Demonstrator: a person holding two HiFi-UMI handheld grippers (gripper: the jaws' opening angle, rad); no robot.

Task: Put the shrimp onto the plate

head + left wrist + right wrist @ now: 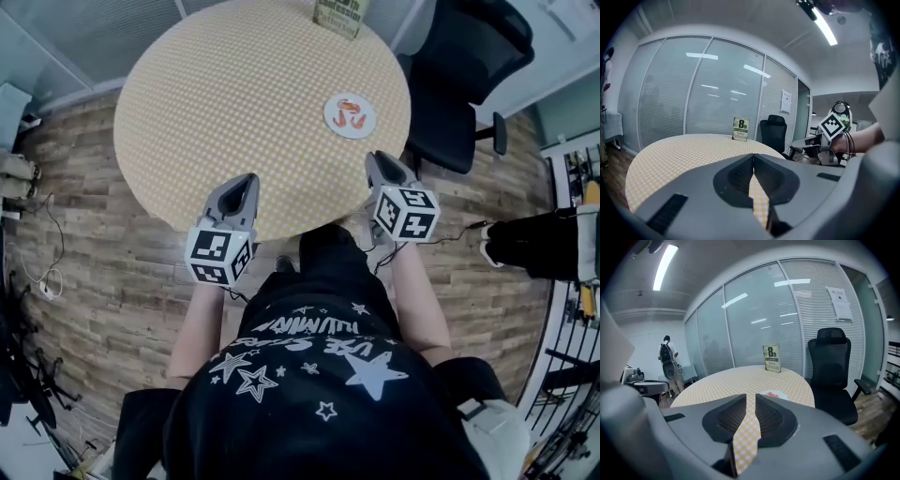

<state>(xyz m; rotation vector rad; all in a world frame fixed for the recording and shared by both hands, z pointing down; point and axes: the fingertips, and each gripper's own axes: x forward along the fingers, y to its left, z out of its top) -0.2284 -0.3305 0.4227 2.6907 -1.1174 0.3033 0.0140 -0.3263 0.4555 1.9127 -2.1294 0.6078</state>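
Head view: a round desk (234,94) under a yellow checked cloth is seen from above, with a white plate (331,120) towards its right-hand near part. Orange shapes taken to be the shrimp (349,114) are already lying on that plate, and no other shrimp is seen on the cloth. The plate lies ahead of the right tongs (375,159), near their tips. It is well apart from the left tongs (248,180), which are held at the near edge further left. The right hand is therefore judged the nearer for any move at the plate. The shrimp's long axis cannot be read, because the shapes are too small. A standing book (339,13) is cut off by the top edge, and a black chair (469,66) stands beyond the desk at the right.

Left gripper view: the left tongs are seen clenched, with their tips meeting and nothing held between them. The cloth, the book and the chair are shown beyond the tips. The plate is not shown in this view, so its bearing from these tongs cannot be checked here.

Right gripper view: the right tongs are seen narrowly parted, with only cloth visible through the slit, so nothing is grasped. The plate is seen a little beyond the tips and just right of the slit's line. Only an orange smear is made out on it.
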